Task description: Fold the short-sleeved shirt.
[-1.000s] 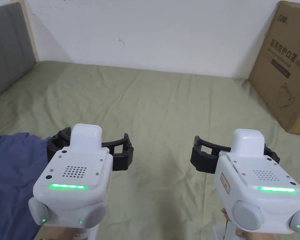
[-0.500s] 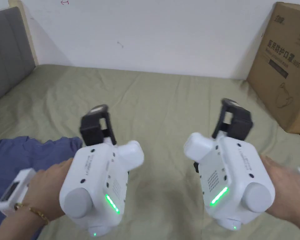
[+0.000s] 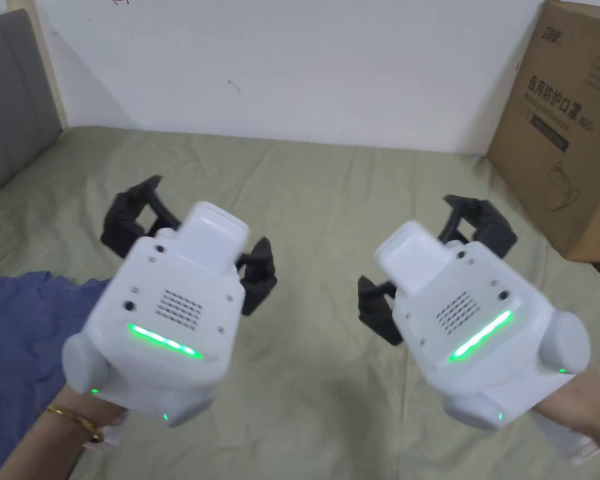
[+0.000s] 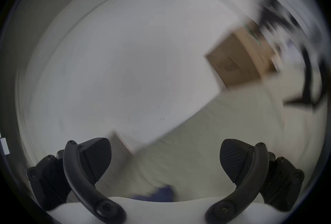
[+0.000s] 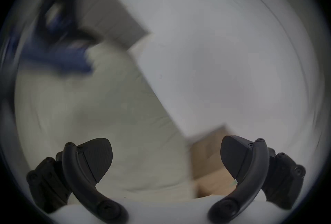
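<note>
The left gripper and right gripper, both glossy white plastic shells with ribbed black fingers, have those fingers spread wide with nothing between them. The blue shirt, soft and rumpled, lies on the wrinkled olive bed sheet left of the left fingers, cut off by the frame edge. Right of the right fingers stands a cardboard box. Both gripper views are smeared with blur.

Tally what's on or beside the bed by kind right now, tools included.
Tools: 2, left tool and right tool, both open, holding nothing
Shirts: 1, blue shirt bunched at the left edge of the bed sheet
Cardboard boxes: 1, cardboard box
Total: 4
</note>
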A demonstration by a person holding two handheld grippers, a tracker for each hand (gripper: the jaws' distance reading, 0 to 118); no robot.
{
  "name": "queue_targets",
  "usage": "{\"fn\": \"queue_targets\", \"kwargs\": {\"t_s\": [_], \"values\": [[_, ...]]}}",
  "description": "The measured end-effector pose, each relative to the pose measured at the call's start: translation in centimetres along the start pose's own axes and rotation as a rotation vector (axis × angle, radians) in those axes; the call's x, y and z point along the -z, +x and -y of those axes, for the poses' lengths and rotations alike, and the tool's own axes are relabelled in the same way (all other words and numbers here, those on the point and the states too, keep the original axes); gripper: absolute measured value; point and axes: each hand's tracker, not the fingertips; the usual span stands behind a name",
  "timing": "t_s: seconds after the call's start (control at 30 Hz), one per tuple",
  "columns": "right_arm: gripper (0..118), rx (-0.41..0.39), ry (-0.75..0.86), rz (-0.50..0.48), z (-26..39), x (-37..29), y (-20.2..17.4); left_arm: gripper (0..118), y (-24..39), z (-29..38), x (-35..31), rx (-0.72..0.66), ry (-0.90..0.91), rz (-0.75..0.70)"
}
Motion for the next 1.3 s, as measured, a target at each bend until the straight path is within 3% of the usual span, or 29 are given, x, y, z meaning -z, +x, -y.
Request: {"fn": "queue_targets", "kwargs": {"t_s": [0.07,0.1,0.13,0.17,0.37,0.8,1.3], "values": [[118,0.379,-0.008,0.035,0.5,-0.4,1.1,118,-1.0,0.4,0.3,-0.282,-0.053,-0.006],[118,0.514,0.007,0.054,1.0,-0.6,1.3,118,-1.2,0.8,0.3,-0.339,-0.066,-0.021],[118,0.612,0.021,0.065,1.7,-0.8,1.3,118,-1.1,1.1,0.1,-0.356,-0.061,-0.029],[118,0.659,0.012,0.069,2.2,-0.8,1.2,118,-1.0,1.5,-0.1,-0.349,-0.054,-0.039],[118,0.614,-0.04,0.101,3.9,-0.6,-0.1,118,0.3,2.9,-0.7,-0.268,-0.086,-0.024],[118,0.566,-0.032,0.114,4.1,-1.3,-0.3,118,0.8,3.3,-1.0,-0.258,-0.104,-0.02],[118,0.571,-0.02,0.111,3.7,-1.5,0.0,118,0.7,3.1,-1.5,-0.236,-0.092,-0.012]]}}
